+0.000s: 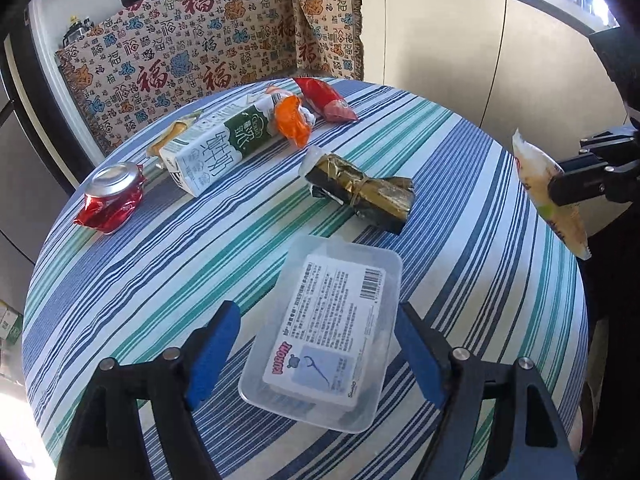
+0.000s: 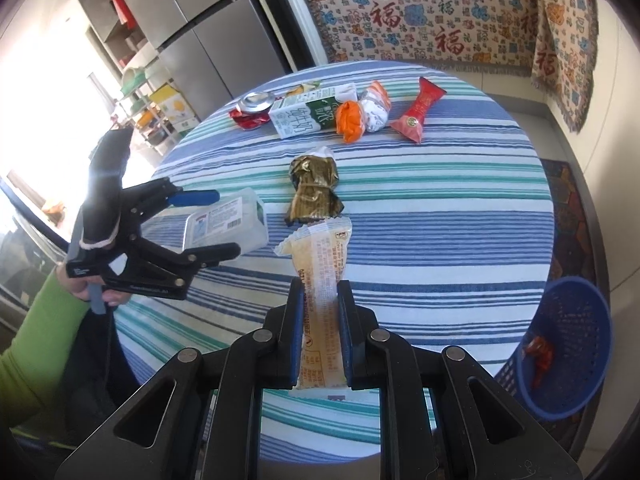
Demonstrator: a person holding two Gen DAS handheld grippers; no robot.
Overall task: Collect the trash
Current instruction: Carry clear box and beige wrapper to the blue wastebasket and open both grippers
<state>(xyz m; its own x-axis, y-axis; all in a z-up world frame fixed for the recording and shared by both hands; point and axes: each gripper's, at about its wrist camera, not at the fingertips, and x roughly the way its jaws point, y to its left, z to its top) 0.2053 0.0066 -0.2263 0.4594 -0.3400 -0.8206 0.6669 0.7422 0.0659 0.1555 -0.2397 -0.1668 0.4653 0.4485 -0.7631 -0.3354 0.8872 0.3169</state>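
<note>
Right wrist: right tongs [image 2: 319,332] clamp wrapper [image 2: 320,280] lengthwise, pointing forward; left tongs [image 1: 316,354] apart around box [image 1: 326,330]

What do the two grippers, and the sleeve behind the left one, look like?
Both grippers, left and right, are black angular frames with triangular cut-outs, silver rivets and blue finger pads. The left has a grey trigger and white cord. The sleeve is bright green.

Black gripper [image 1: 318,354], blue pads [image 1: 212,354], green sleeve [image 2: 28,332]
</note>
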